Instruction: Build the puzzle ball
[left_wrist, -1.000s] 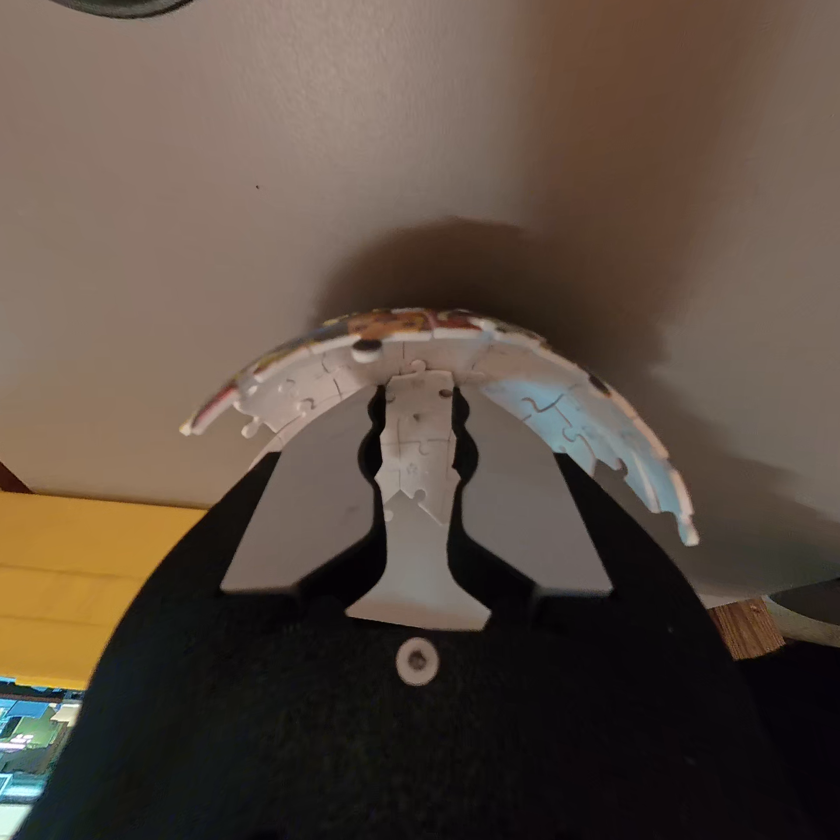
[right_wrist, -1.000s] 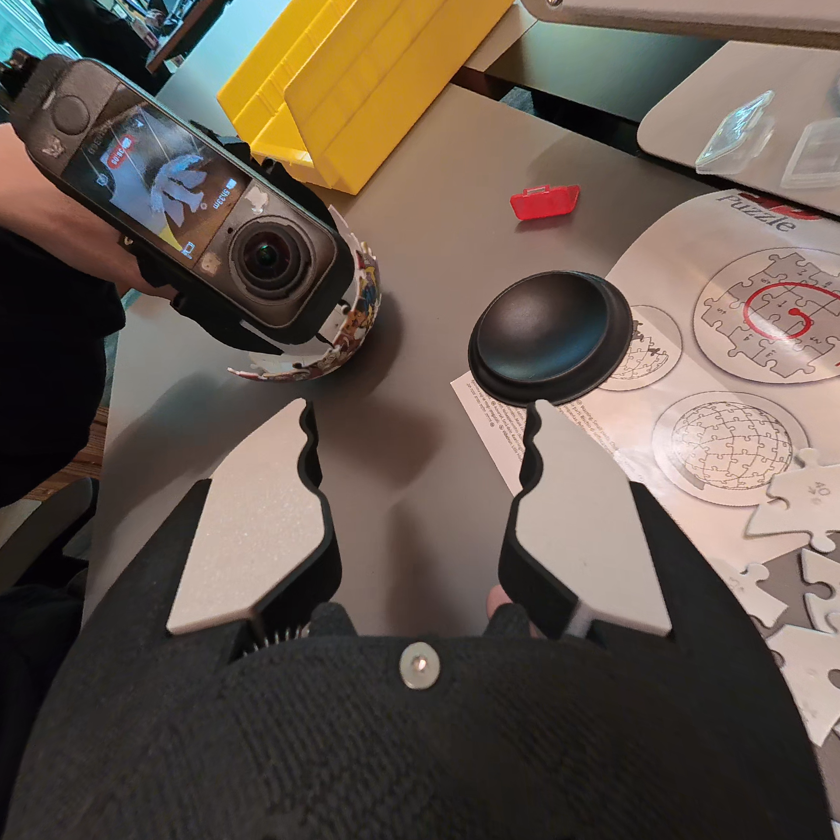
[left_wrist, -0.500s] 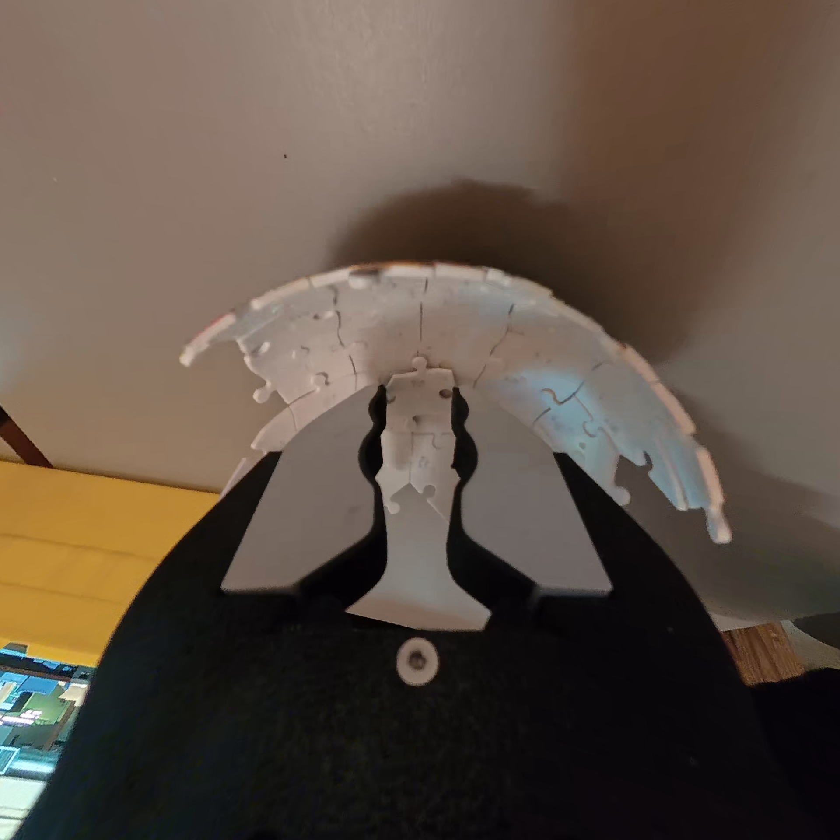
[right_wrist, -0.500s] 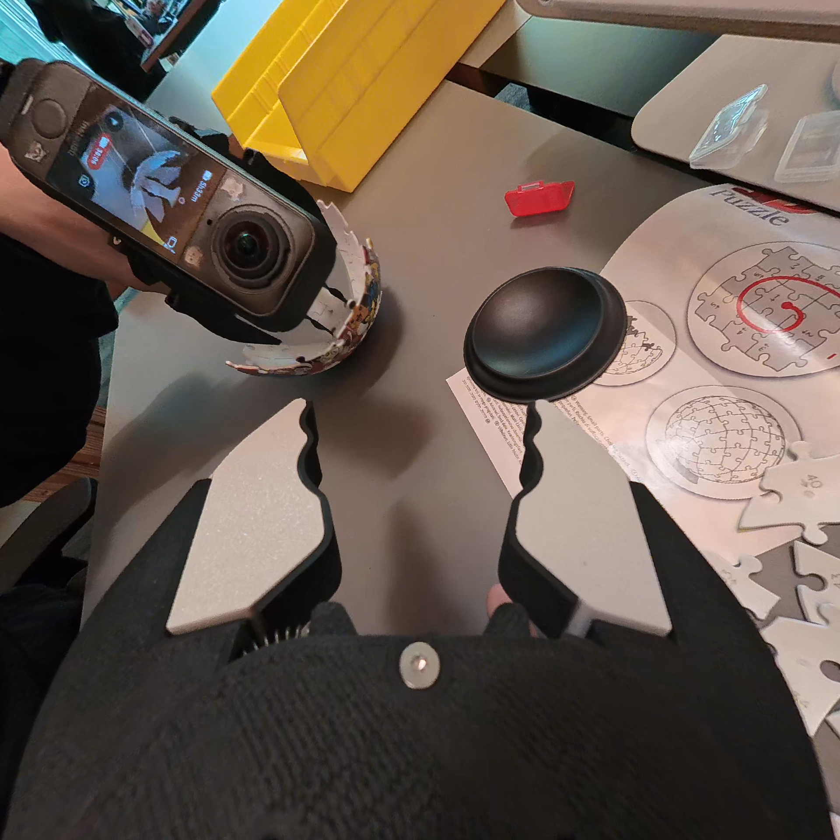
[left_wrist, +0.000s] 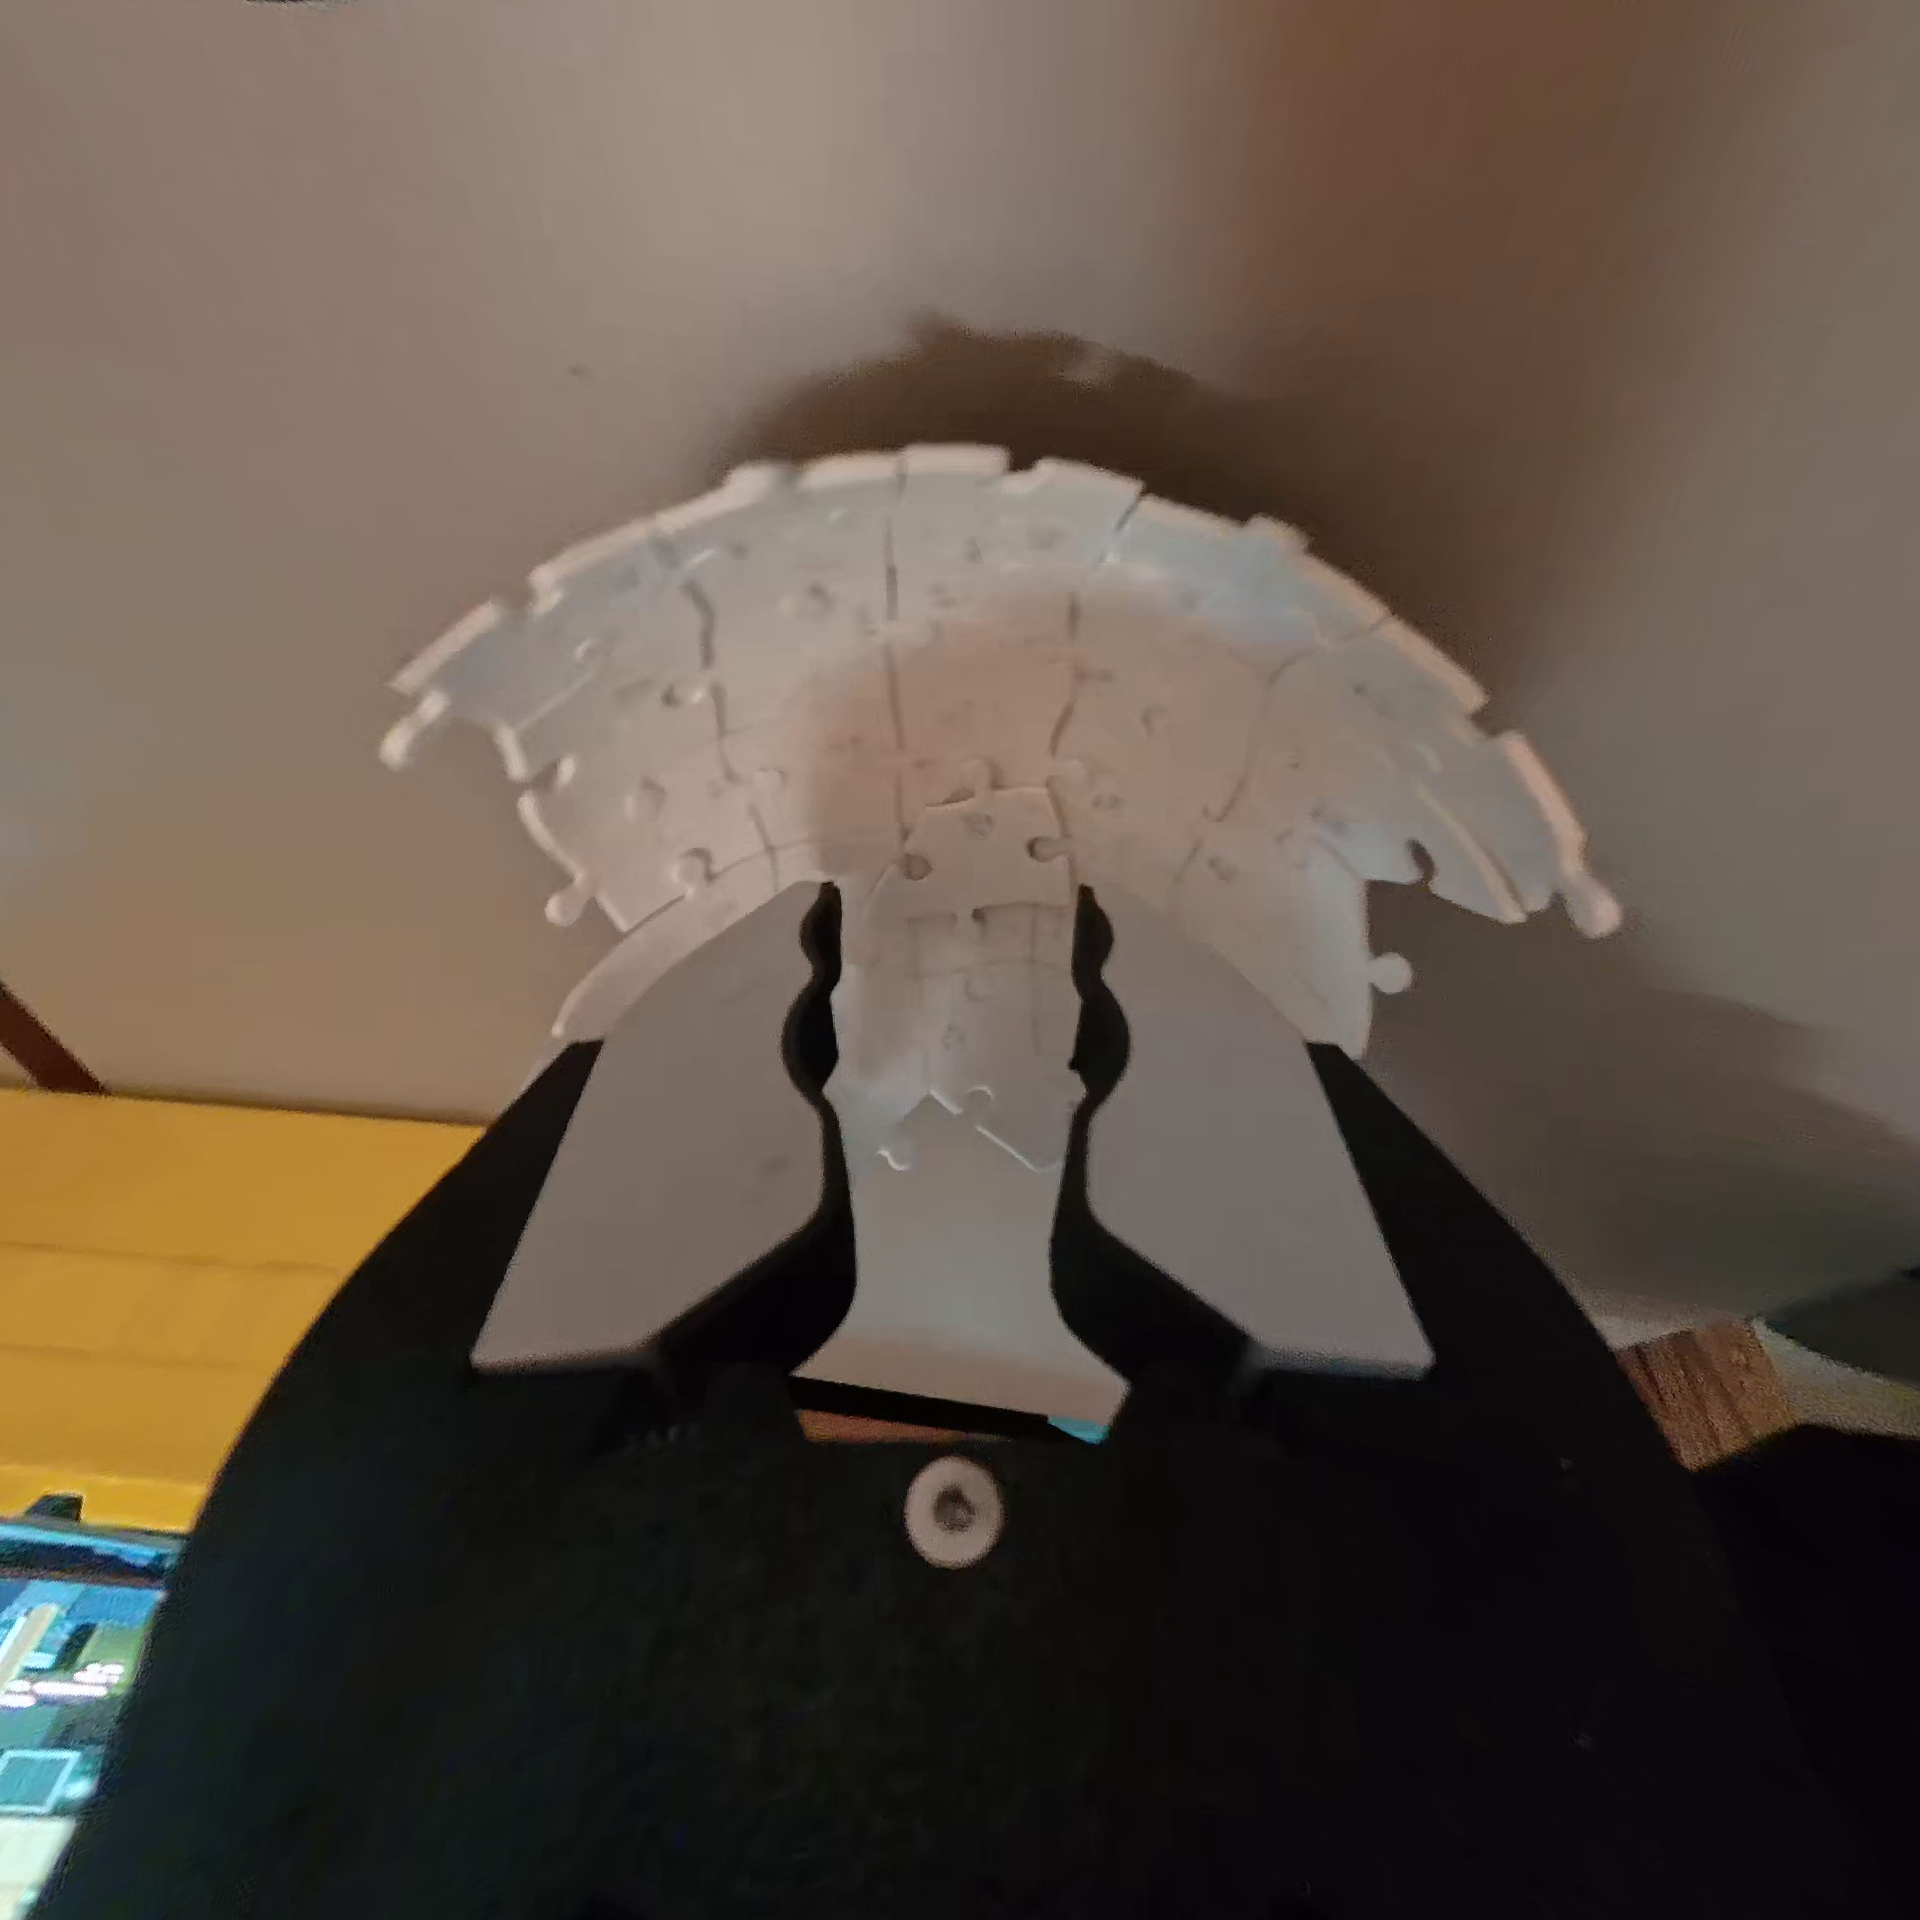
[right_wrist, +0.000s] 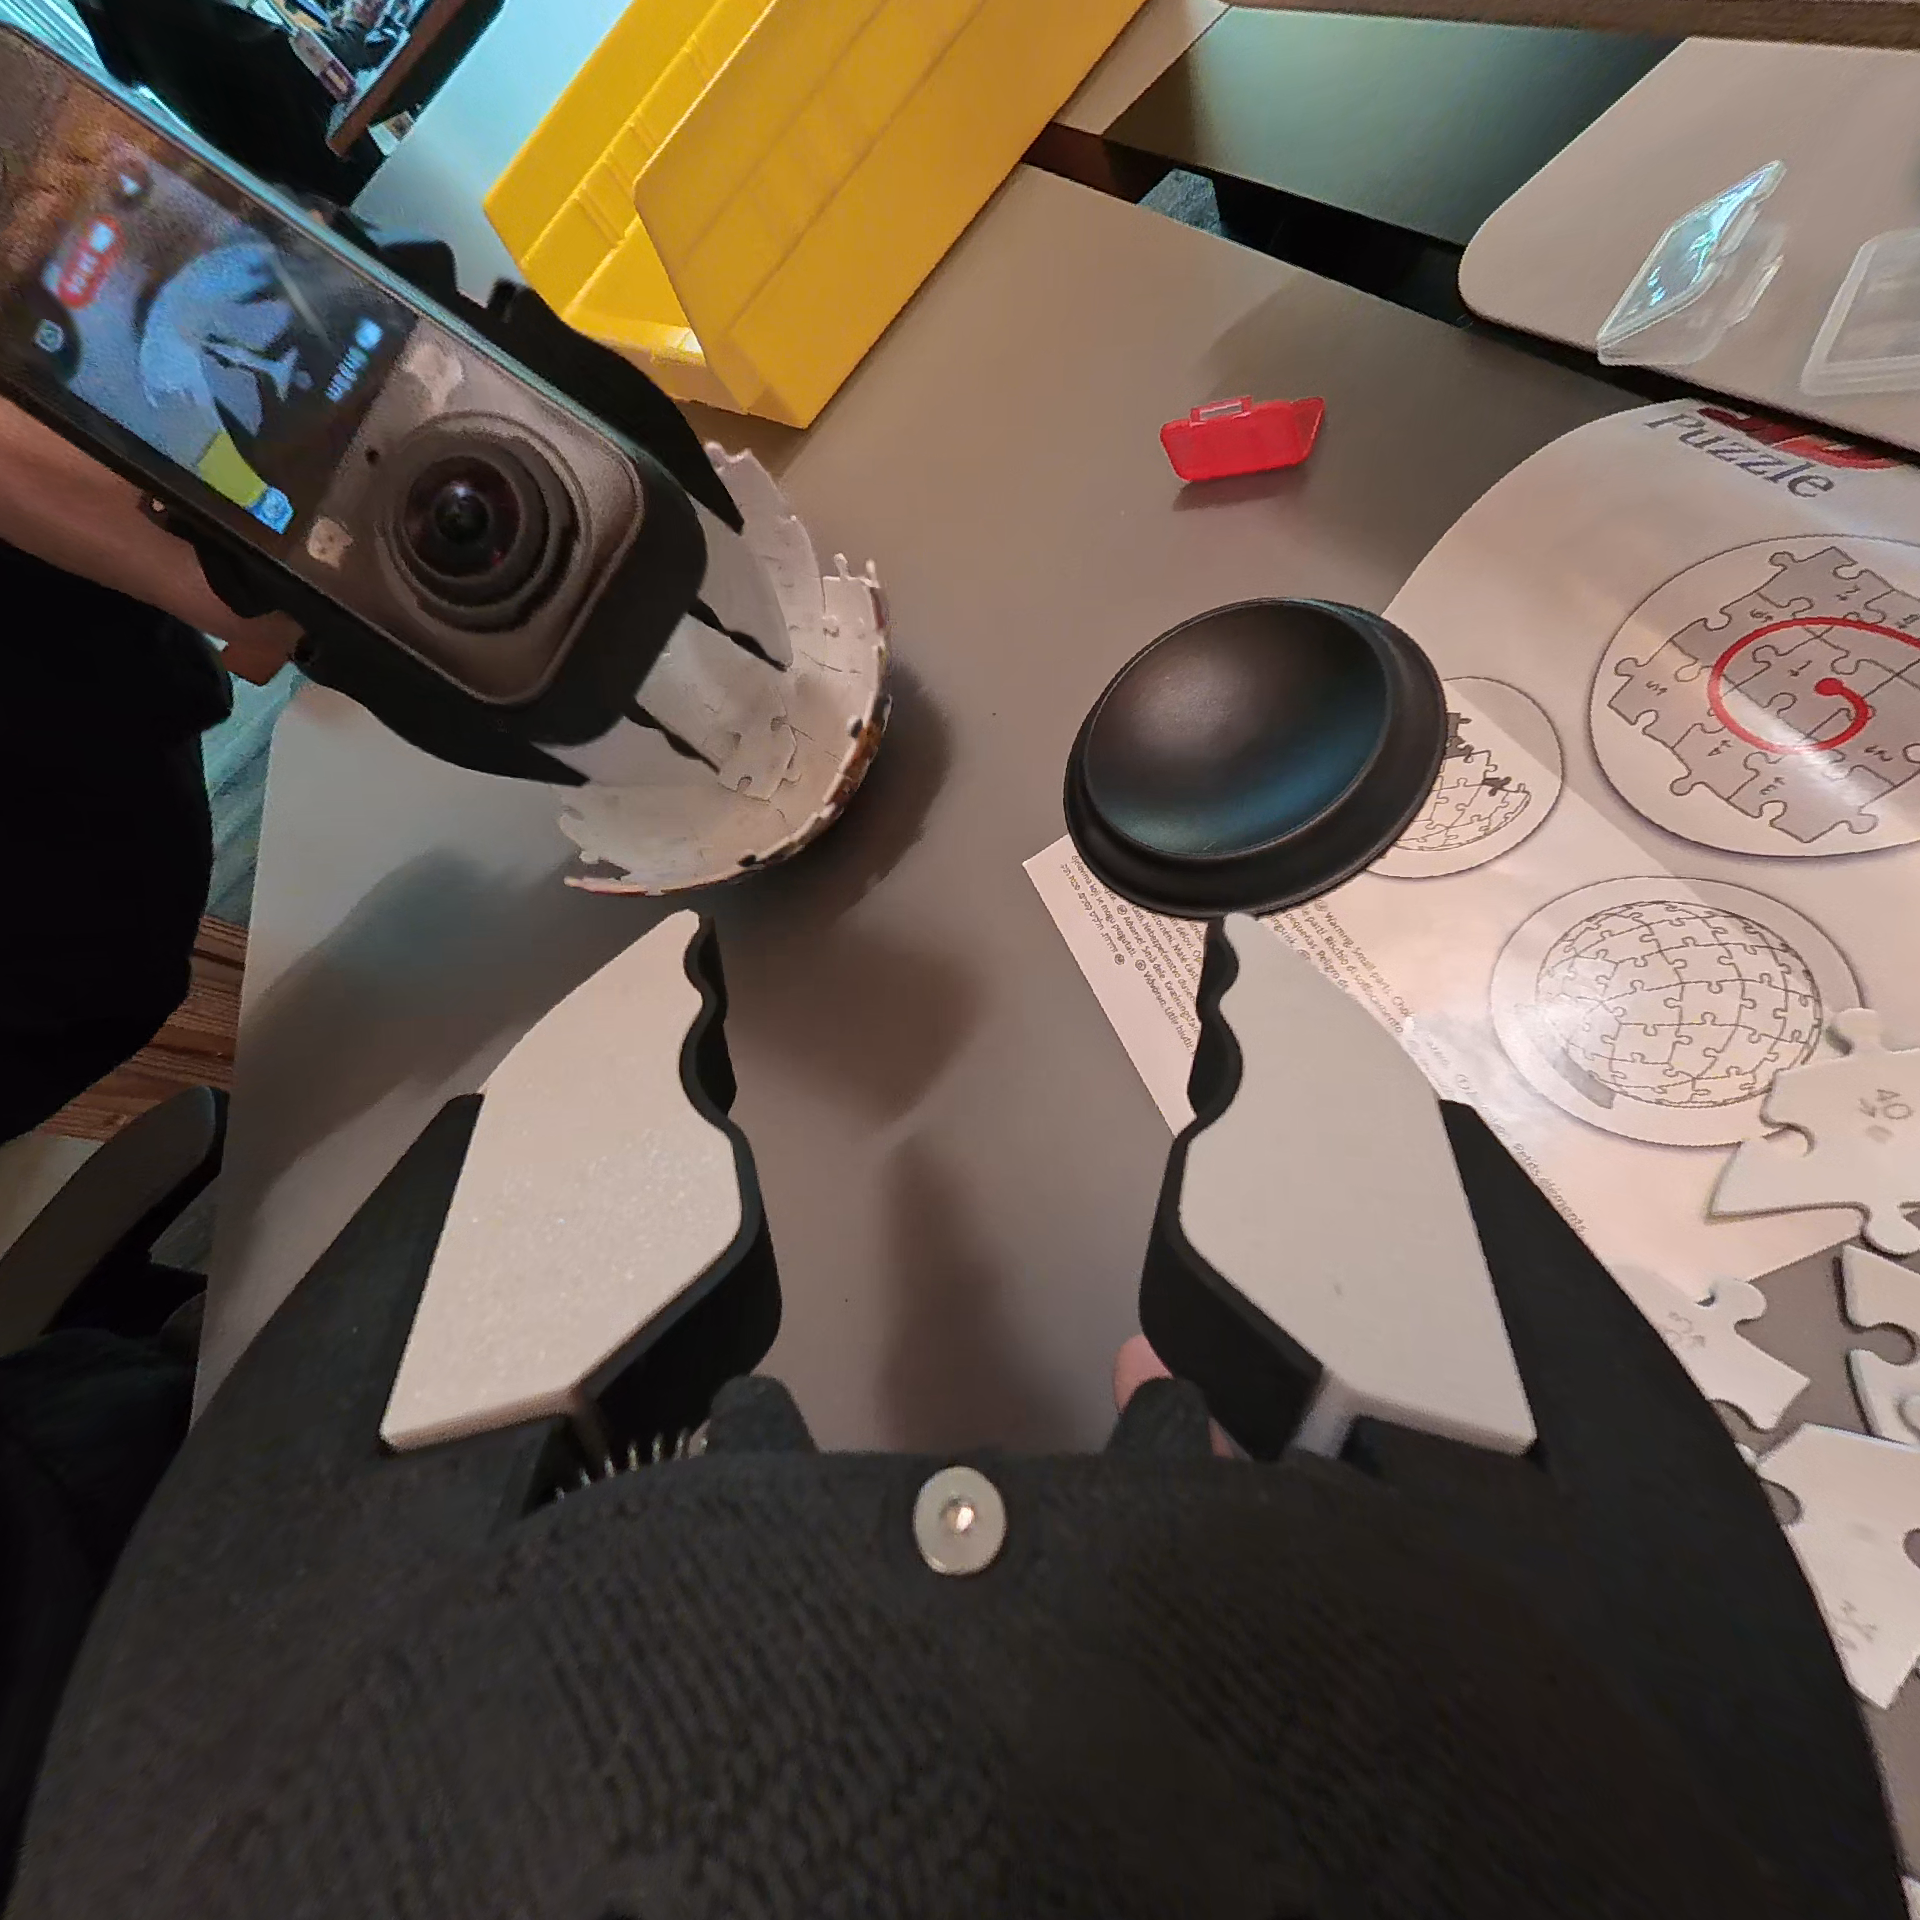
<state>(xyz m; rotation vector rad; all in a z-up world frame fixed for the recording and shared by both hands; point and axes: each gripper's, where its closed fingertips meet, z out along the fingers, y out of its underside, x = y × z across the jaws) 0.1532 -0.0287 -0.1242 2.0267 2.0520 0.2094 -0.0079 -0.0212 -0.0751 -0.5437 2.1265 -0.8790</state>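
The partly built puzzle ball (left_wrist: 977, 665) is a curved shell with a white inside and a printed outside. My left gripper (left_wrist: 951, 904) is shut on the shell's rim, and the white inside faces its camera. In the right wrist view the shell (right_wrist: 727, 842) rests open side up on the grey table (right_wrist: 987, 312), with the left gripper (right_wrist: 753, 644) reaching down into it. My right gripper (right_wrist: 956, 935) is open and empty above the table, in front of the shell and a black dome stand (right_wrist: 1247, 748).
An instruction sheet (right_wrist: 1662, 831) lies at the right, with several loose white puzzle pieces (right_wrist: 1849, 1143) by it. A small red plastic part (right_wrist: 1242, 436) lies behind the stand. A yellow bin (right_wrist: 810, 187) stands at the back. Clear plastic cases (right_wrist: 1694, 270) lie at the far right. One gripper's finger ends stand about 15 cm off the other's.
The left gripper has tipped the shell so that more of its white inside faces up and toward its camera. The right gripper has stayed open and hardly moved.
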